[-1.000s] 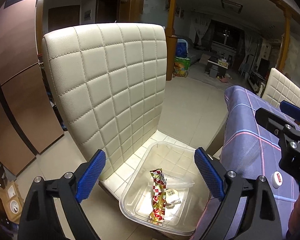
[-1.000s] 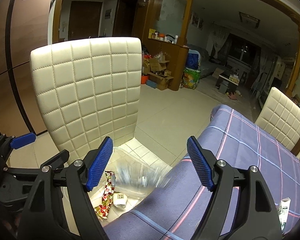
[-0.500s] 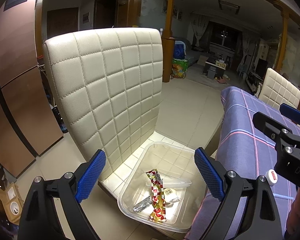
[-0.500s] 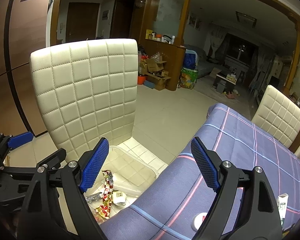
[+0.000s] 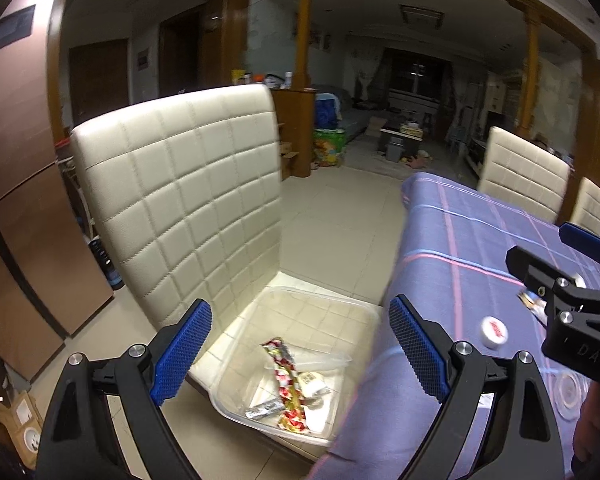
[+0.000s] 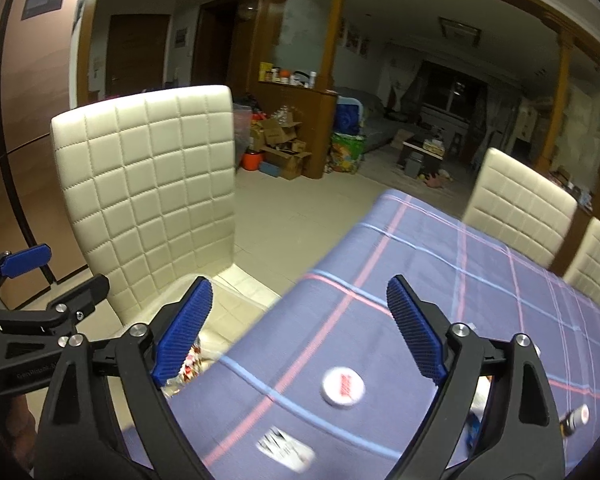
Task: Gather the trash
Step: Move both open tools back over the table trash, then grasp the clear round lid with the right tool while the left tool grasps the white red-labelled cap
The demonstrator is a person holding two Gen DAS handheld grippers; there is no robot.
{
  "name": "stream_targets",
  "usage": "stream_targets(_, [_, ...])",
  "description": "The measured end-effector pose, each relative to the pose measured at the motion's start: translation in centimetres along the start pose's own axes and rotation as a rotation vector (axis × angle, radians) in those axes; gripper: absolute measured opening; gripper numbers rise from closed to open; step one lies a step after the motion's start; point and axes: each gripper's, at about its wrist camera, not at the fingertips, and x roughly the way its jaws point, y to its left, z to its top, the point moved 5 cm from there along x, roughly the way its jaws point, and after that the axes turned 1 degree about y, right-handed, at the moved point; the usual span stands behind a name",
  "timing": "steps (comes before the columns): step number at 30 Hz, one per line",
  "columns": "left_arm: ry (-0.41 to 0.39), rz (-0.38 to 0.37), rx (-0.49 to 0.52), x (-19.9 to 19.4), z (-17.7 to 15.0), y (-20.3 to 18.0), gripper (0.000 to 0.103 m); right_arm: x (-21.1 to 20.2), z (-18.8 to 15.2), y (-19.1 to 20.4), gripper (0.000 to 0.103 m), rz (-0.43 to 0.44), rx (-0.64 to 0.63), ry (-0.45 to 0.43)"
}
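Both cameras have swung from the chair toward the bench since the earlier frames, and a crumpled silver wrapper point(image 5: 263, 410) that was not in the clear plastic tub point(image 5: 356, 305) a second ago now lies there.

Left wrist view: the left gripper point(image 5: 300, 354) hangs over the tub with its blue fingers point(image 5: 182, 352) wide apart and nothing between them. The tub sits on the seat of the cream quilted chair point(image 5: 180, 200). Inside lie the silver wrapper, a long red, white and gold patterned wrapper point(image 5: 286, 384) and a small white crumpled piece point(image 5: 312, 380). At right, the right gripper point(image 5: 572, 276) reaches over the purple checked bench point(image 5: 460, 240), near a white bottle cap point(image 5: 495, 332) with red print.

Right wrist view: the right gripper's fingers point(image 6: 414, 330) have just been opening and stand wide apart, empty, above the bench. The cap point(image 6: 343, 386) lies on the cloth below them, with a blurred white printed scrap point(image 6: 286, 450) nearer the camera and a small bottle point(image 6: 576, 418) at far right.
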Motion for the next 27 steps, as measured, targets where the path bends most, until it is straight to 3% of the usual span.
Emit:
stream_targets(6, [0.01,-0.086,0.095,-1.2,-1.4,-5.6,0.088,-2.5,-4.6,-5.0,0.093,-0.081,0.05,0.056])
stream_targets(16, [0.119,-0.211,0.248,0.1,-5.4,-14.9,0.088,-4.1,-14.6,-12.9,0.097,-0.126,0.251,0.276])
stream_targets(21, [0.163,-0.203,0.288,1.3,-6.7,-16.8,0.088,-4.2,-17.4,-14.0,0.099,-0.14,0.279,0.323])
stream_targets(27, [0.214,-0.196,0.266,2.5,-6.9,-17.1,0.088,-2.9,-19.3,-14.1,0.099,-0.116,0.283,0.384])
